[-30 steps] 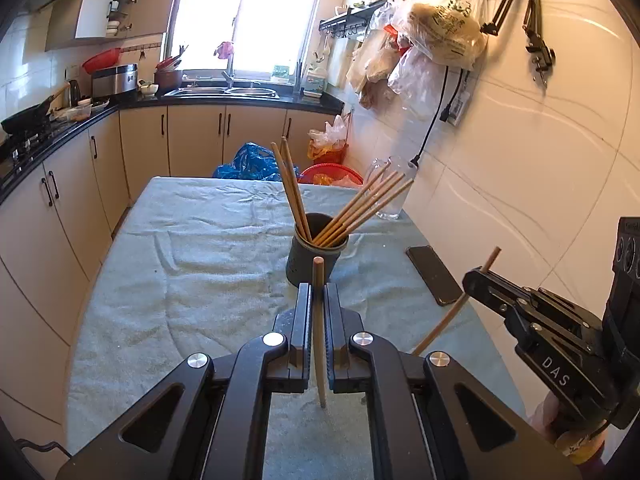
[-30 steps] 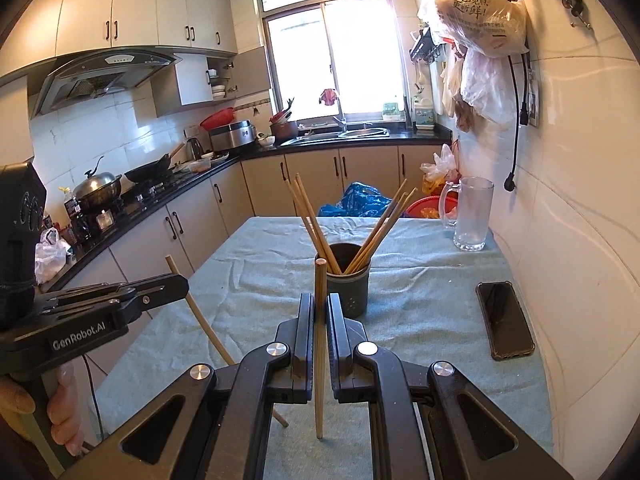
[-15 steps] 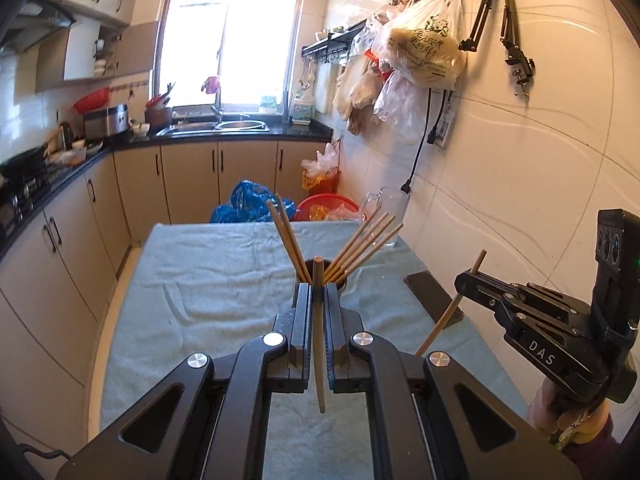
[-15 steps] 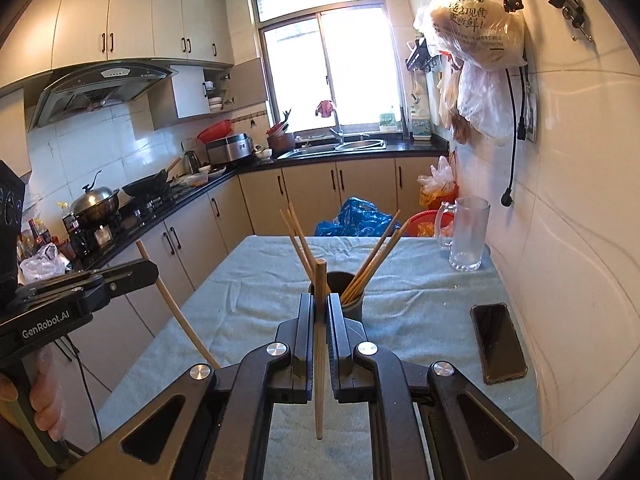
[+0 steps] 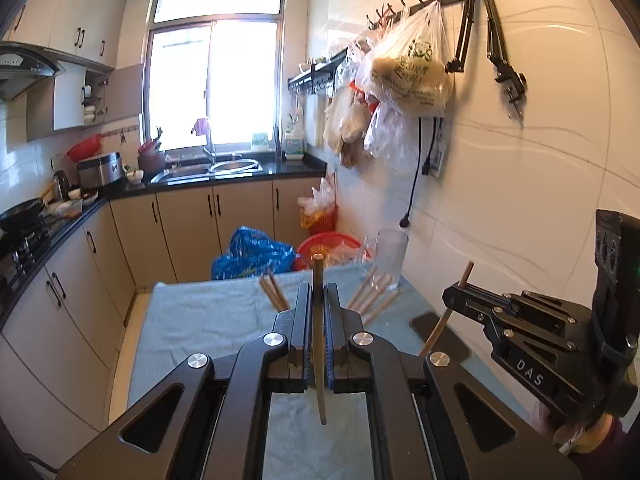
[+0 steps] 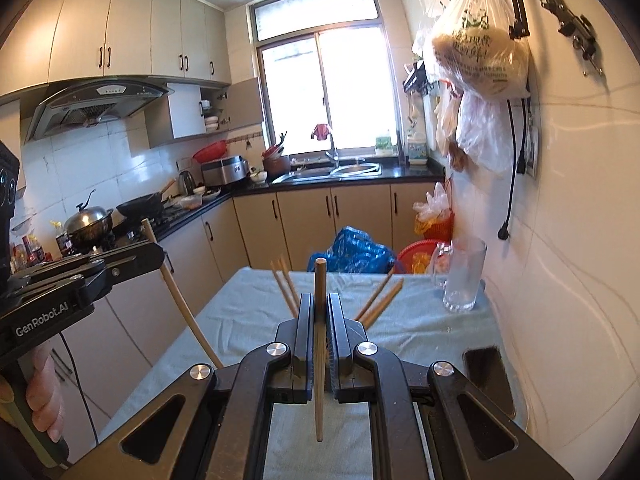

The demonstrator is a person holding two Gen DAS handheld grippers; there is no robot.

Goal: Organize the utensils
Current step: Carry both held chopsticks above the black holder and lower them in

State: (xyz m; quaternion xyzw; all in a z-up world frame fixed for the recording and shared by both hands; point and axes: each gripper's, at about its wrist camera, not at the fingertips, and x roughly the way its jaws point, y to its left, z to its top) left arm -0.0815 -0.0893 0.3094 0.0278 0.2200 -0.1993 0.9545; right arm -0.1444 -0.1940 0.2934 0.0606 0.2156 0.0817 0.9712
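My left gripper (image 5: pixel 318 300) is shut on one wooden chopstick (image 5: pixel 319 280) that stands upright between its fingers. My right gripper (image 6: pixel 319 308) is shut on another wooden chopstick (image 6: pixel 319 280), also upright. Each gripper shows in the other's view, the right one (image 5: pixel 456 298) at the right edge, the left one (image 6: pixel 156 254) at the left edge. Both are raised above the table (image 6: pixel 420 320). Behind the fingers, the tops of several chopsticks (image 5: pixel 372 292) in the holder fan out (image 6: pixel 382 298); the holder cup itself is hidden by the grippers.
A glass mug (image 6: pixel 462 276) stands at the table's far right by the tiled wall. A black phone (image 6: pixel 486 360) lies on the cloth at the right. Plastic bags (image 5: pixel 404 68) hang from wall hooks above. Cabinets and a stove run along the left.
Both grippers have risen and tilted up with their chopsticks; the holder cup, visible a second ago, has dropped behind the fingers, leaving only the chopstick tops showing.
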